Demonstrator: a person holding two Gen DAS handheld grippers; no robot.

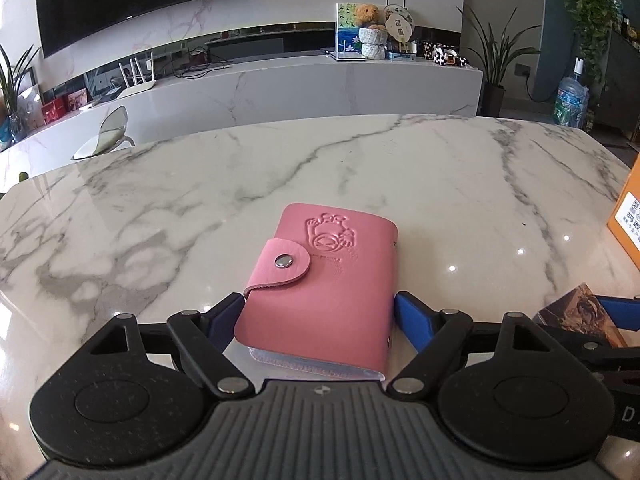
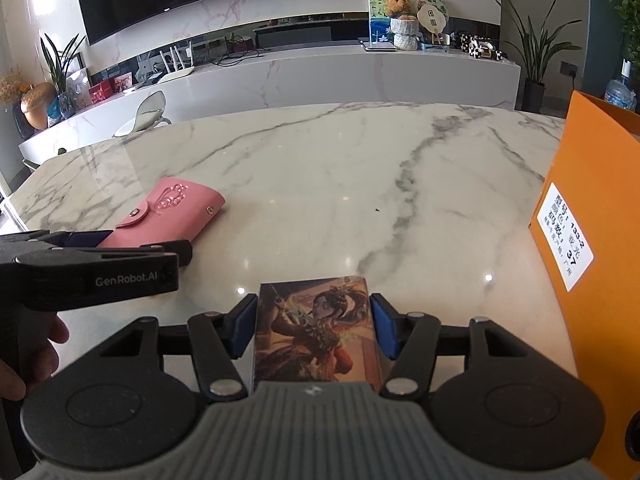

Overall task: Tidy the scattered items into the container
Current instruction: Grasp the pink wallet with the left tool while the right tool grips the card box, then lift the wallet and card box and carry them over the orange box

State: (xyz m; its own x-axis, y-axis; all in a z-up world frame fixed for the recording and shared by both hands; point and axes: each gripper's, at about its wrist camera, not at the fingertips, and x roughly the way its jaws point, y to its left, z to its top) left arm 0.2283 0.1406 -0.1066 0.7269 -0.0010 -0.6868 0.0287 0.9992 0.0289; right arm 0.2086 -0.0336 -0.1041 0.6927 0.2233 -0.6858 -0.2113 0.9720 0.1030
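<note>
A pink snap-button card wallet (image 1: 320, 284) lies on the white marble table (image 1: 280, 184). My left gripper (image 1: 318, 316) straddles its near end, blue pads against both sides. The wallet also shows in the right wrist view (image 2: 168, 212), with the left gripper (image 2: 132, 246) on it. My right gripper (image 2: 314, 330) has its blue pads against both sides of a picture-printed card box (image 2: 316, 332) flat on the table. That box shows in the left wrist view (image 1: 580, 316) at the right edge. An orange cardboard box (image 2: 592, 216) stands at the right.
The orange box also shows at the right edge of the left wrist view (image 1: 626, 220). A white chair (image 2: 148, 114) stands beyond the table's far left edge. A long marble TV console (image 2: 320, 76) runs behind. A small dark speck (image 2: 377, 210) lies mid-table.
</note>
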